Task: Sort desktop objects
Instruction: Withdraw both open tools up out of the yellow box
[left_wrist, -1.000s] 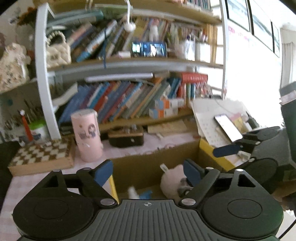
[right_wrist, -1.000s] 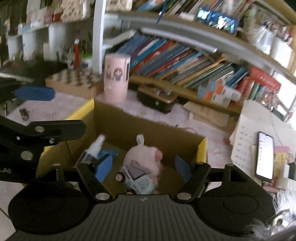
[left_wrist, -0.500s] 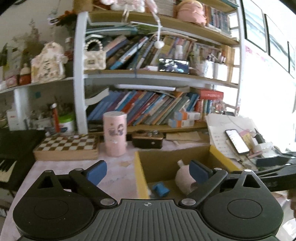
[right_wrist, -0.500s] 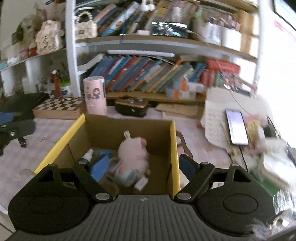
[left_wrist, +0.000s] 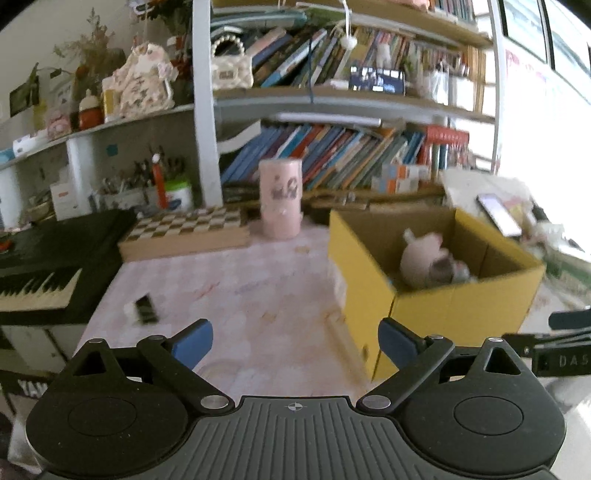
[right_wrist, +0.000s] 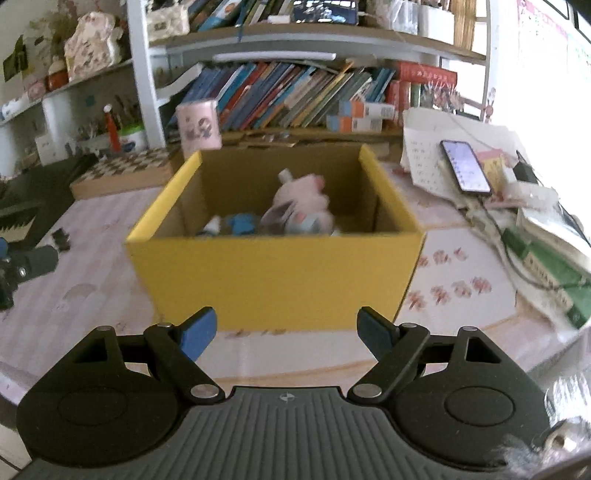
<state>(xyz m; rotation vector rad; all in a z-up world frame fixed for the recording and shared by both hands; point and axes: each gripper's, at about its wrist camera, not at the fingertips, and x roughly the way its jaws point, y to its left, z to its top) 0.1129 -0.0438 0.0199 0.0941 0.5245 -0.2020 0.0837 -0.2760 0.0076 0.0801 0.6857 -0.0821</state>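
My left gripper (left_wrist: 295, 341) hangs over bare tablecloth left of the yellow box (right_wrist: 275, 275), jaws wide apart and empty. My right gripper (right_wrist: 286, 332) sits just in front of the box, jaws likewise spread with nothing between them. Both pairs have just been opening. Inside the box lie a pink plush (right_wrist: 301, 197) and a blue item (right_wrist: 240, 223). A small black clip (left_wrist: 146, 309) lies on the cloth, well left of the box.
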